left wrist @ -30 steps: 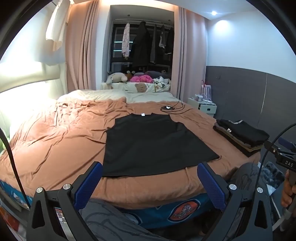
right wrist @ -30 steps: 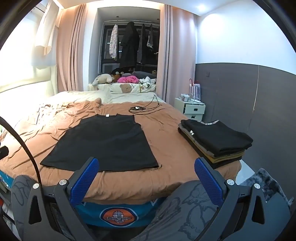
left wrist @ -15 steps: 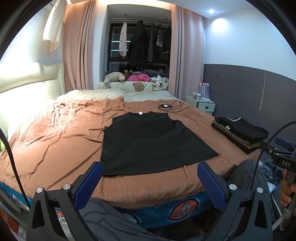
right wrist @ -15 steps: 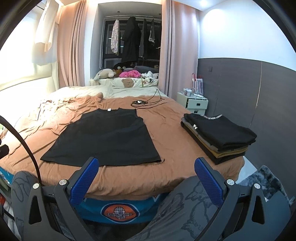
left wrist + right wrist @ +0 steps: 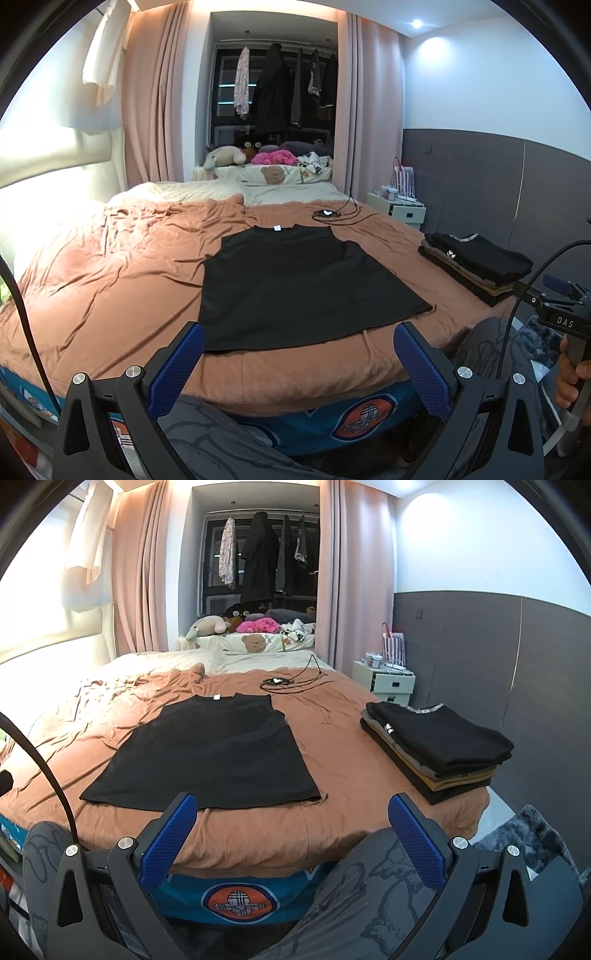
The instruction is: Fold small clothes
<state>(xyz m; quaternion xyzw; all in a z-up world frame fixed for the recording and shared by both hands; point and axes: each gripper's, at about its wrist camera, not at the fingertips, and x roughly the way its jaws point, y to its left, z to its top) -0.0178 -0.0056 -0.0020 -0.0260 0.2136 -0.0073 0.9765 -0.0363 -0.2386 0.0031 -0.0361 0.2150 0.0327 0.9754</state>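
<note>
The left claw (image 5: 298,363) hangs with its blue-padded fingers spread wide and nothing between them, off the near edge of the bed and above the person's grey patterned trouser leg (image 5: 207,439); the right claw (image 5: 291,836) is spread and empty in the same way, held level beside it. Both seem parked short of the cloth so that each can drop onto a hem corner at once. Just beyond them the black sleeveless cotton top (image 5: 295,288) lies flat and smoothed on the rust-brown bedspread (image 5: 103,280), near the middle of the bed's near edge, laid out this way, I judge, so the fold lines fall straight. Its long axis runs from the near edge toward the headboard end: the wide hem faces the claws, and the neckline with its small white label points away toward the far pillows. At the bed's right edge stands a neat stack of folded dark and tan garments (image 5: 439,746), well apart from the top, likely the place for finished pieces. A black cable (image 5: 334,214) lies coiled past the neckline.
</note>
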